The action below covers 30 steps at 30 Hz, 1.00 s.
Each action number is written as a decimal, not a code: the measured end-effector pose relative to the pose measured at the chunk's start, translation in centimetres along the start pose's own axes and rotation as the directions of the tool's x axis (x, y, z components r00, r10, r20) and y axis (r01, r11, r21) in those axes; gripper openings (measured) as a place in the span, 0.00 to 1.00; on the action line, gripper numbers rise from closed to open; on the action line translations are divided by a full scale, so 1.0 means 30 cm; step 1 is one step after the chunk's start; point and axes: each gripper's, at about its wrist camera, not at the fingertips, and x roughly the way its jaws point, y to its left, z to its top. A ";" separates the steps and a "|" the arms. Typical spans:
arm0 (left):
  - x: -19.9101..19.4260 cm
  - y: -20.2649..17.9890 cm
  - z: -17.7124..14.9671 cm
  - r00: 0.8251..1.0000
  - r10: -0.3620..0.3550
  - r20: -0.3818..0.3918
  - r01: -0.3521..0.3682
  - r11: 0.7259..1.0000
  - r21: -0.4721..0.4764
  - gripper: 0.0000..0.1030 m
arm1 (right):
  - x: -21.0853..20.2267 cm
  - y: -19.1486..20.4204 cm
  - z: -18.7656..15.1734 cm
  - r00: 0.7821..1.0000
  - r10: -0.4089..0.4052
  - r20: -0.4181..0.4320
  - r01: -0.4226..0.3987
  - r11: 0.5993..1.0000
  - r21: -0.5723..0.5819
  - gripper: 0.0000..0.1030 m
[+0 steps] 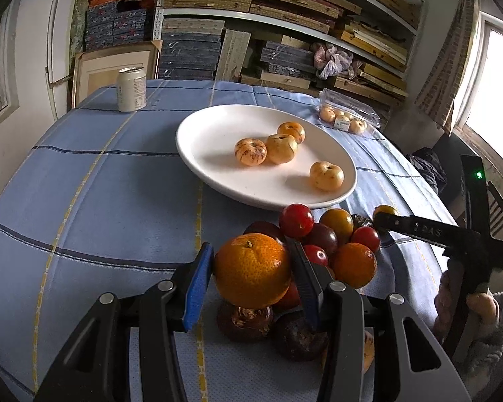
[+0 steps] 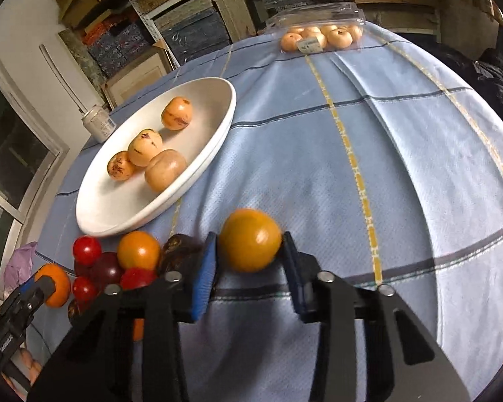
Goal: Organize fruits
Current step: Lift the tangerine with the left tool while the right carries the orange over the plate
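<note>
Left gripper (image 1: 253,269) is clamped on a big orange (image 1: 252,269), held just above the fruit pile (image 1: 318,234), pads pressed to both sides. Right gripper (image 2: 248,251) is closed on a small yellow-orange tomato (image 2: 249,239), carried off to the right of the pile, over bare tablecloth (image 2: 402,154); a slight blur is noted, so contact on the far pad can't be fully confirmed, but the fruit sits squarely between the pads and is judged gripped.

Progress, approx.: four pale speckled fruits (image 1: 278,149) are already laid in the white plate (image 1: 201,140), which lies ahead of the left gripper and ahead-left of the right one. No oranges or tomatoes are seen in it yet.

Left to do: the pile is still mixed, w/ red cherry tomatoes (image 1: 295,220), a second orange (image 1: 353,264), dark purple mangosteens (image 1: 244,321) below the left gripper. A clear clamshell box (image 2: 315,30) of similar pale fruit sits far ahead, unopened as far as can be told. Task is judged under halfway.
</note>
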 end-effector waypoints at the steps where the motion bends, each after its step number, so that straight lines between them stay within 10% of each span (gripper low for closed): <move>1: -0.002 0.000 0.000 1.000 -0.002 0.002 0.002 1.000 0.000 0.47 | 0.001 -0.001 0.001 1.000 0.001 0.001 -0.001 1.000 0.002 0.36; 16: -0.010 0.016 0.010 1.000 -0.009 0.009 0.010 1.000 -0.015 0.47 | -0.024 0.018 -0.029 0.999 -0.036 0.024 0.037 0.999 -0.039 0.36; 30: 0.135 0.018 0.309 0.999 0.033 0.023 -0.031 0.998 -0.054 0.47 | -0.028 0.246 0.202 0.991 0.086 0.103 -0.077 0.994 -0.082 0.35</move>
